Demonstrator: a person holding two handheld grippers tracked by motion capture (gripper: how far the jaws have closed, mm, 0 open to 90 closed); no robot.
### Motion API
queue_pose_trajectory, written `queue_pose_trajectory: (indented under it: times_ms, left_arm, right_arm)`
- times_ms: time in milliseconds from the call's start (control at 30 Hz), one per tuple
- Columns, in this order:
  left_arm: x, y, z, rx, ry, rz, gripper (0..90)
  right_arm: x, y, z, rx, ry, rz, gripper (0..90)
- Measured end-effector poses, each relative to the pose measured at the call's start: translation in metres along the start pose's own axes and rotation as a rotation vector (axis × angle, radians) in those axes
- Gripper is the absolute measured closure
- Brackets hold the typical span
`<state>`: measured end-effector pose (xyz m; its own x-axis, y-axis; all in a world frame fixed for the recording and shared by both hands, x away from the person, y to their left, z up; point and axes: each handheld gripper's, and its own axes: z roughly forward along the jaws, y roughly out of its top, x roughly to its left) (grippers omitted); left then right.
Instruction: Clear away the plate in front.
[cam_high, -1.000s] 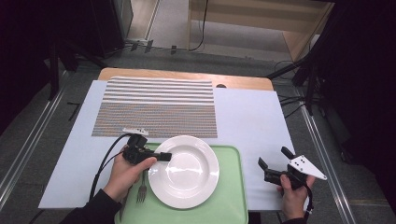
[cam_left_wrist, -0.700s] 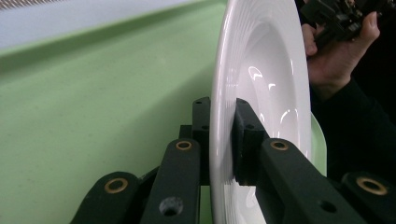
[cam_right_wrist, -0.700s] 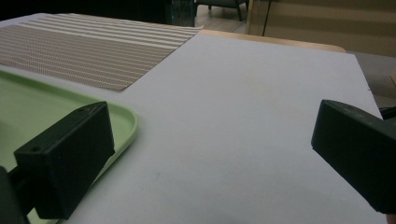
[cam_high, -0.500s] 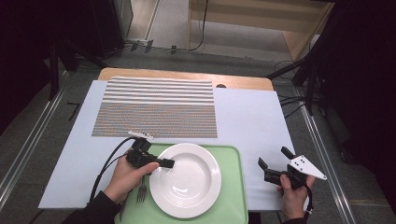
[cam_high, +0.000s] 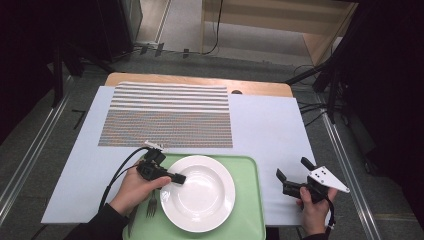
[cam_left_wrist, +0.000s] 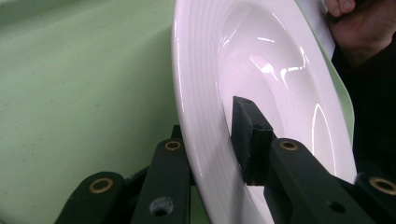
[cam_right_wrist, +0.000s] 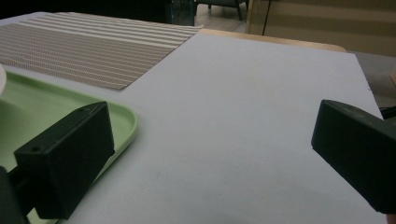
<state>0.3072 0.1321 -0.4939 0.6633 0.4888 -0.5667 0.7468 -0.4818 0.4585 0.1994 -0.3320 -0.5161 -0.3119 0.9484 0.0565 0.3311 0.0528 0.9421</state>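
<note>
Left gripper (cam_high: 170, 176) is sitting at the left rim of the white plate (cam_high: 200, 200), and its jaws have just been opening a little; in the left gripper view the rim (cam_left_wrist: 205, 140) is between them, one jaw under the plate, the other pad (cam_left_wrist: 250, 140) over the inner slope, and I cannot tell if the pads are pressing or are already off. Compared with a second ago the plate is sitting further toward the person and more squarely on the green tray (cam_high: 247, 220), with the fork (cam_high: 151, 205) lying on the tray just left of it. Reading that as the placement being finished and the release starting, so next call is backing the left gripper out sideways without dragging the rim. Right gripper (cam_high: 295, 185) is holding wide with nothing in it, hovering over the pale bench sheet (cam_high: 270, 130) right of the tray, well apart from the plate. Striped mat (cam_high: 170, 117) is lying unused further back
</note>
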Motion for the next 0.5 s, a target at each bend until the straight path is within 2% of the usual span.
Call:
queue_pose_trajectory:
  times_ms: [67,100,133,200,233,333,400,433,500]
  left_arm:
    - [-0.002,0.0,0.0,0.009,0.05,0.031,71.3]
    - [-0.004,0.0,0.0,0.02,0.103,0.053,67.9]
    - [-0.005,0.001,0.0,0.019,0.133,0.066,61.7]
    - [-0.006,0.002,-0.002,-0.011,0.183,0.071,53.3]
    - [-0.007,0.003,-0.004,-0.03,0.209,0.089,52.4]
    - [-0.009,0.007,-0.008,-0.09,0.212,0.108,52.5]
    - [-0.012,0.008,-0.006,-0.084,0.263,0.128,59.3]
    - [-0.012,0.008,-0.006,-0.084,0.259,0.126,62.4]
    - [-0.012,0.008,-0.006,-0.078,0.236,0.12,63.1]
  right_arm:
    - [0.0,0.0,0.0,0.001,-0.001,0.001,0.0]
    - [0.0,0.0,0.0,0.0,-0.001,0.0,0.0]
    - [0.0,0.0,0.0,0.001,0.001,-0.001,0.0]
    - [0.0,0.0,0.0,0.001,0.001,-0.002,0.0]
    - [0.0,0.0,0.0,0.0,0.0,0.001,0.0]
    - [0.0,0.0,0.0,0.001,-0.001,-0.002,0.0]
    - [0.0,0.0,0.0,0.003,0.0,-0.008,0.0]
    - [0.0,0.0,0.0,0.001,0.0,-0.004,0.0]
    - [0.0,0.0,0.0,-0.001,-0.001,0.002,0.0]
